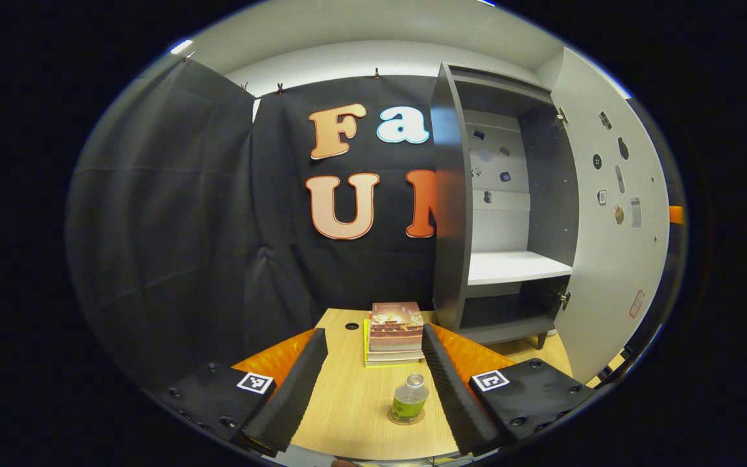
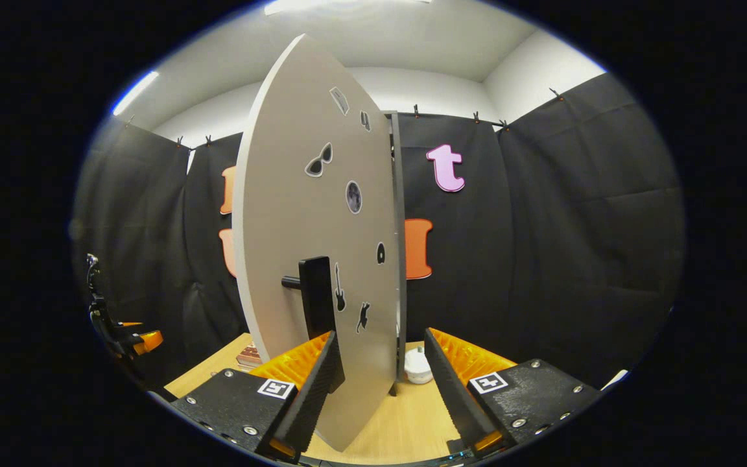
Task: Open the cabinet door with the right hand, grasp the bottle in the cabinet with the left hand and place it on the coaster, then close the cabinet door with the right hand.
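Bottle [image 1: 408, 399] sits on coaster [image 1: 406, 419] — both grippers wide open, empty — right gripper [image 2: 379, 376] could miss the door [image 2: 308, 259] handle [image 2: 316, 295].

The light wooden table [image 1: 347, 402] carries a stack of books [image 1: 395, 332], a round coaster [image 1: 406, 418] under a green bottle [image 1: 408, 398], a dark grey cabinet [image 1: 451, 214], and a small white jar [image 2: 417, 365].

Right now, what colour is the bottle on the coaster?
Green with a silvery cap; bottle shows best in the left gripper view.
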Available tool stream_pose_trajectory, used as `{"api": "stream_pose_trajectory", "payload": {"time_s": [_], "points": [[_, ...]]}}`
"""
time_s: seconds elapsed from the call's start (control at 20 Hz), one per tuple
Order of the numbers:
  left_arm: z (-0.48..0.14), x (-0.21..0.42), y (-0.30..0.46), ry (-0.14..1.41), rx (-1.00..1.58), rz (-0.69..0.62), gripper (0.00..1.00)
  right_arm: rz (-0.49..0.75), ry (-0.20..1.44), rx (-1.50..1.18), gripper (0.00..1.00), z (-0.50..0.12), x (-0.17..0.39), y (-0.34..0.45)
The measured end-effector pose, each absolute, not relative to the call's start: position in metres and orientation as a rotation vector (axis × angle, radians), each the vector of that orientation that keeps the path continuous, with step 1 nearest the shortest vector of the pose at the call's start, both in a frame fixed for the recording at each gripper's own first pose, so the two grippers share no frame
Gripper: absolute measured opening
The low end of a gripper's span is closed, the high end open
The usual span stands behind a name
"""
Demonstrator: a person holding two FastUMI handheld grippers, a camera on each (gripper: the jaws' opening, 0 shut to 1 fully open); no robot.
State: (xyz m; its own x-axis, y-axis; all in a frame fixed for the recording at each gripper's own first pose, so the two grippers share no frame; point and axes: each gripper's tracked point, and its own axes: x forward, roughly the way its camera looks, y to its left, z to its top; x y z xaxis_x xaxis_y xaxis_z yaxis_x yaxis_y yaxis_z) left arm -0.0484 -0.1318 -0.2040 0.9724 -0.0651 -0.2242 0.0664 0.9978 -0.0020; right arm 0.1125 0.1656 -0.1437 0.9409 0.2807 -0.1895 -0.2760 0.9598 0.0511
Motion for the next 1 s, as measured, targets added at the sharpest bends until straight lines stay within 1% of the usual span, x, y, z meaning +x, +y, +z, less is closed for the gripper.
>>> {"api": "stream_pose_trajectory", "payload": {"time_s": [0.25,0.4,0.5,0.75,0.8,0.85,0.9,1.0], "points": [[-0.167,-0.047,-0.114,0.197,-0.061,-0.069,0.94,0.329,0.196,0.029,0.83,-0.143,0.112,0.177],[-0.151,-0.043,-0.099,0.168,-0.066,-0.061,0.95,0.361,0.197,0.033,0.83,-0.143,0.113,0.188],[-0.146,-0.040,-0.088,0.157,-0.056,-0.050,0.94,0.383,0.201,0.041,0.84,-0.145,0.112,0.194],[-0.146,-0.028,-0.062,0.150,-0.063,-0.028,0.96,0.444,0.219,0.023,0.85,-0.156,0.123,0.218],[-0.146,-0.024,-0.056,0.151,-0.067,-0.022,0.96,0.450,0.222,0.011,0.86,-0.160,0.128,0.224],[-0.150,-0.021,-0.049,0.154,-0.069,-0.013,0.96,0.460,0.232,0.008,0.93,-0.165,0.132,0.230],[-0.153,-0.018,-0.042,0.159,-0.069,-0.004,0.96,0.476,0.238,0.012,0.86,-0.168,0.134,0.240],[-0.158,-0.011,-0.029,0.168,-0.068,0.013,0.96,0.489,0.237,0.010,0.86,-0.170,0.140,0.252]]}}
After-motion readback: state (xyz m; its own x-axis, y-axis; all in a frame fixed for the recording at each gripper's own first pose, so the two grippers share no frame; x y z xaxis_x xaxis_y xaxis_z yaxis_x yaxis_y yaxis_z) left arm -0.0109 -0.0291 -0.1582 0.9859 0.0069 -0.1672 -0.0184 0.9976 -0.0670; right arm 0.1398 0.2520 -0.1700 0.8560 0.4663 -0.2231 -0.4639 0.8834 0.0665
